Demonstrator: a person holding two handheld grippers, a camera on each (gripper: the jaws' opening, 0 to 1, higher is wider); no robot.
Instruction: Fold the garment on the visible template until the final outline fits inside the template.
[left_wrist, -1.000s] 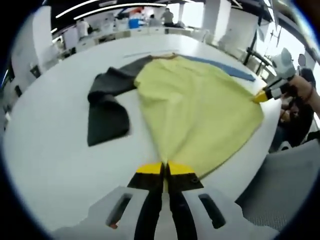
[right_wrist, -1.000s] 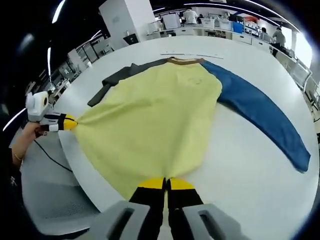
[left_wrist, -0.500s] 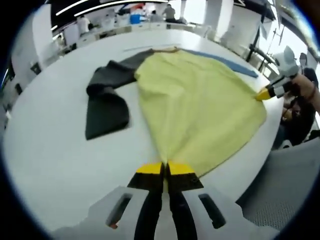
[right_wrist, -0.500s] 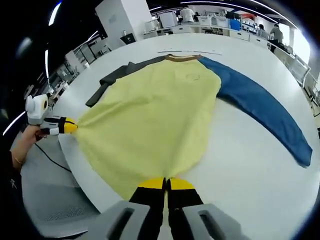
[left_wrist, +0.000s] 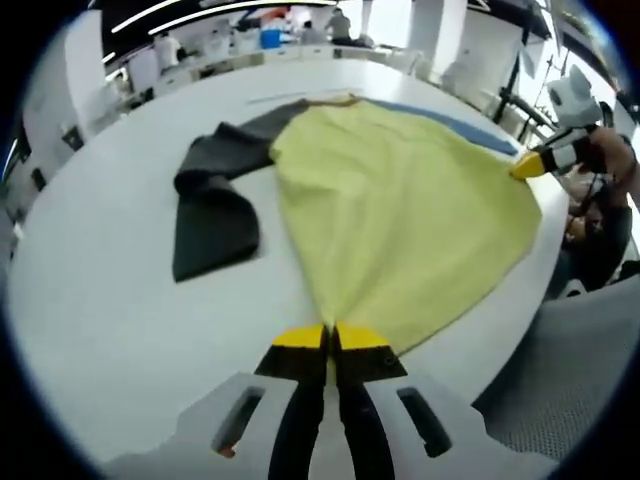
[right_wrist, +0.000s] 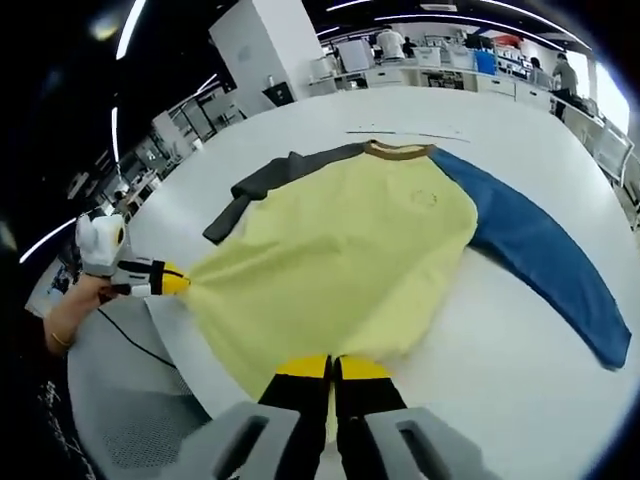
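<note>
Two grippers each pinch a bottom corner of the garment (right_wrist: 350, 260), a yellow-bodied top with one dark grey sleeve (left_wrist: 215, 205) and one blue sleeve (right_wrist: 545, 270), spread collar-away across the white bench (left_wrist: 120, 300). In the left gripper view the left gripper (left_wrist: 330, 340) has its jaws closed tight on the hem corner; in the right gripper view the right gripper (right_wrist: 332, 368) has its jaws clamped on the opposite corner. Each gripper also appears at the edge of the other's view, the hem stretched taut between them at the near edge of the bench. A thin line (right_wrist: 405, 133) lies beyond the collar; whether it marks the template I cannot tell. The risk, as I judge it, is uneven tension: pulling one corner harder would skew the body, and the rumpled grey sleeve could get trapped under the fold, leaving the outline too wide.
</note>
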